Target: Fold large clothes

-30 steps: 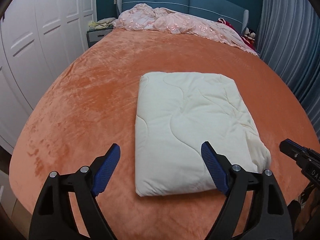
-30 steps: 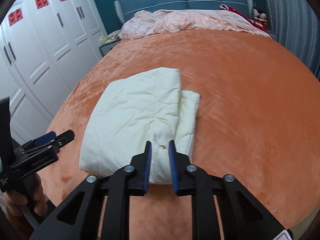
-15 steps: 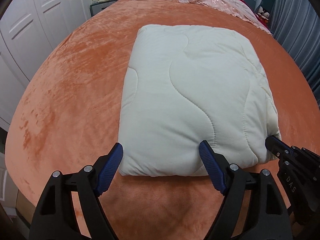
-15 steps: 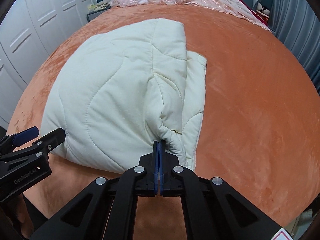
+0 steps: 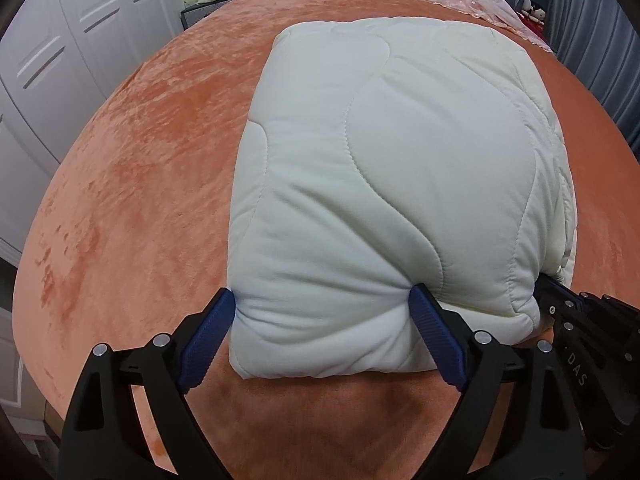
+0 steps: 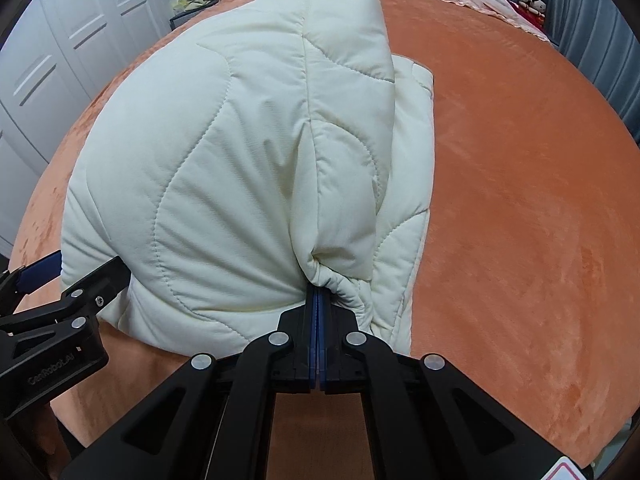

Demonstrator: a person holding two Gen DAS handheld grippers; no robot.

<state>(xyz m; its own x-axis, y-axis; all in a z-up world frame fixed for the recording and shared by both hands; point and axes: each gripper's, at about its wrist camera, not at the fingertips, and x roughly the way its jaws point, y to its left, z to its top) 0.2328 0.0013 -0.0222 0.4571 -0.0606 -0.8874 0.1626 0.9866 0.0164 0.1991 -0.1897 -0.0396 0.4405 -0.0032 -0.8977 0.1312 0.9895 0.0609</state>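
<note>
Cream quilt (image 6: 224, 168): R view shows right tool (image 6: 318, 300) clamped on it; left tool (image 5: 320, 320) apart.

Your left wrist view sits low at the bed's near edge, facing the headboard, very close to the folded quilt (image 5: 392, 184). Your right wrist view looks the same way from the quilt's right corner, equally close. Both share the quilt, orange bedspread (image 5: 132, 184), white wardrobe (image 6: 60, 60), and each other's gripper at frame edge.
</note>
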